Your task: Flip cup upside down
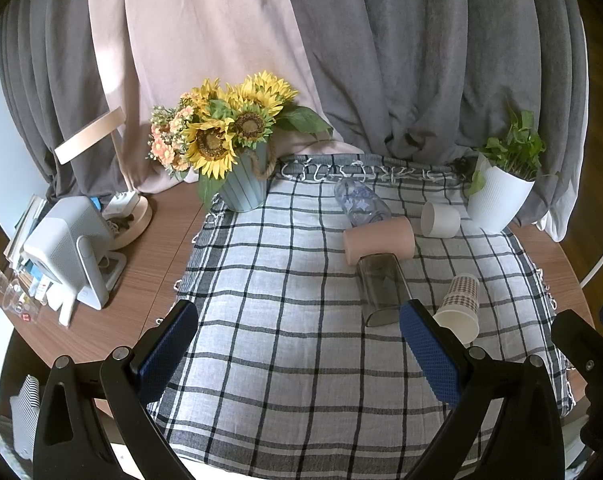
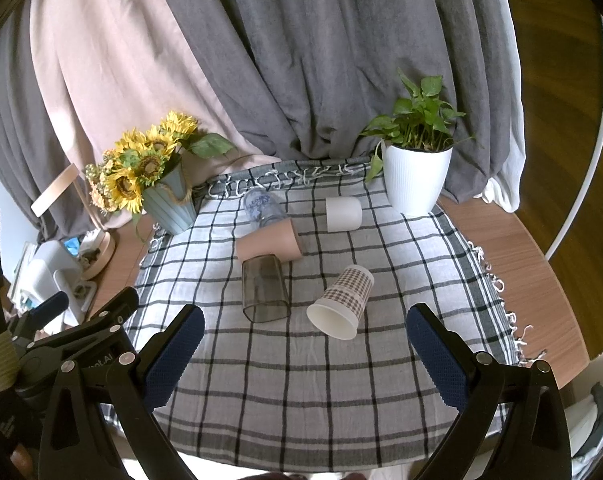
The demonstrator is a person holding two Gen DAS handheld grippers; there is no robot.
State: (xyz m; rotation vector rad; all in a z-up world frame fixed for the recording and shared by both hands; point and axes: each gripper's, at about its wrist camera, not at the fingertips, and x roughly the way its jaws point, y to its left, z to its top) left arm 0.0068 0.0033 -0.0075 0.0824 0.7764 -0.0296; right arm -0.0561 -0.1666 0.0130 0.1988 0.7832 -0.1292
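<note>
Several cups lie on their sides on the checked cloth (image 2: 301, 380): a checked paper cup (image 2: 341, 300) (image 1: 459, 306), a smoky clear tumbler (image 2: 263, 290) (image 1: 381, 288), a pink cup (image 2: 269, 244) (image 1: 379, 240), a white cup (image 2: 343, 214) (image 1: 440, 220) and a clear flowered glass (image 2: 261, 206) (image 1: 359, 200). My left gripper (image 1: 299, 344) is open and empty above the cloth, left of the cups. My right gripper (image 2: 305, 346) is open and empty, just in front of the paper cup.
A blue pot of sunflowers (image 1: 243, 188) stands at the cloth's back left, a white pot with a green plant (image 2: 415, 180) at the back right. A lamp (image 1: 129, 216), a white device (image 1: 71, 248) and books are on the wooden table (image 1: 149, 280) to the left. Curtains hang behind.
</note>
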